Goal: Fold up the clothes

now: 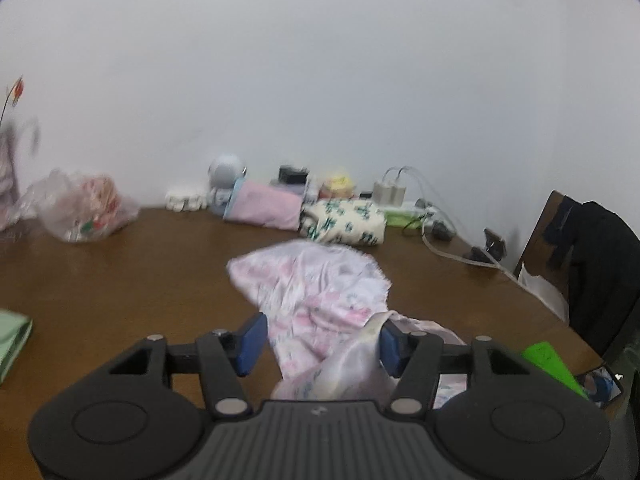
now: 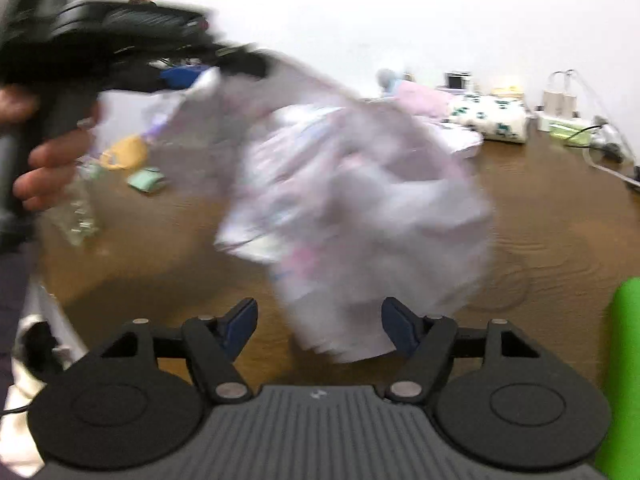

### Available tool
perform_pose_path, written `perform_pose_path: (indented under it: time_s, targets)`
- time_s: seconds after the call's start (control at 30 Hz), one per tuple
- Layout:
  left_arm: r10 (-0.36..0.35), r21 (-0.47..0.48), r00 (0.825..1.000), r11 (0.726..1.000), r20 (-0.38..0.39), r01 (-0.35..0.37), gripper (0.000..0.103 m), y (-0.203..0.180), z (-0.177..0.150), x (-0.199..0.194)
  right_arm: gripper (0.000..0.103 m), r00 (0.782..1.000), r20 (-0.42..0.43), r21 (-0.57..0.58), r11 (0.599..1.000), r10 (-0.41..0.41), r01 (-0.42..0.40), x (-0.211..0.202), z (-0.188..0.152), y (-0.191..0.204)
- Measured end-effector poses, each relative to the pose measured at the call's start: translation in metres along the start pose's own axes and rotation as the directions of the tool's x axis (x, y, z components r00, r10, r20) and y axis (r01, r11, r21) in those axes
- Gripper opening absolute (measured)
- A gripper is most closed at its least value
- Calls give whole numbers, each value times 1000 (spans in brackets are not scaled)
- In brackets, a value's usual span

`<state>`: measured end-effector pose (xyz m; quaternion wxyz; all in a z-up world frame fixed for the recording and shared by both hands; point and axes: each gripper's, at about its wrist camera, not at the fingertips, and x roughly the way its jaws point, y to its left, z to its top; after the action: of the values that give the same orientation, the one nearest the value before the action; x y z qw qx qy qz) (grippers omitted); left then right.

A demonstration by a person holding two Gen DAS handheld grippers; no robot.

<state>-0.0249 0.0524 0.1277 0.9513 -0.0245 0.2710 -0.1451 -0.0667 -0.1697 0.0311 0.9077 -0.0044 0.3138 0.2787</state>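
The garment (image 1: 316, 292) is a thin, pale pink printed piece of clothing. It lies crumpled on the brown counter (image 1: 120, 264), with one portion lifted toward the left gripper (image 1: 320, 340). In the left wrist view the jaws stand at a middle width. Fabric lies between them and drapes against the right-hand blue pad, but the pads do not press on it. In the right wrist view the right gripper (image 2: 320, 326) also has its jaws apart, with the lower edge of the blurred cloth hanging between them, not pinched. The same view shows the left gripper raised at upper left, held by a hand (image 2: 44, 160), with cloth trailing from its tip.

Handling judgement: the fabric appears light, soft and limp. It will sag, bunch and slip from a shallow hold, and it carries no shape of its own. A pinch should be taken on a seam, hem or corner, where the layers are thicker. Two holds well apart along one edge would let the cloth hang flat before it is laid down. A hold in the middle of the bunch is likely to gather several layers.

Folded textiles (image 1: 344, 222) lie at the far edge of the counter, near the wall.
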Motion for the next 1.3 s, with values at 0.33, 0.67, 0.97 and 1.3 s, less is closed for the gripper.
perform_pose_path:
  time_s: [0.33, 0.67, 0.97, 1.3]
  targets:
    - [-298, 40, 952, 954, 66, 296, 83, 17, -3, -14, 1, 979, 125, 46, 985, 159, -165, -8, 54, -23]
    - [-118, 140, 990, 984, 76, 106, 77, -39, -73, -18, 1, 946, 269, 140, 964, 181, -224, -62, 126, -79]
    - [-77, 69, 997, 995, 29, 75, 3, -21, -85, -1, 1, 945, 297, 91, 981, 134, -168, -85, 139, -64]
    - [104, -372, 976, 928, 189, -27, 13, 84, -106, -68, 1, 992, 118, 188, 982, -48, 26, -57, 89, -104]
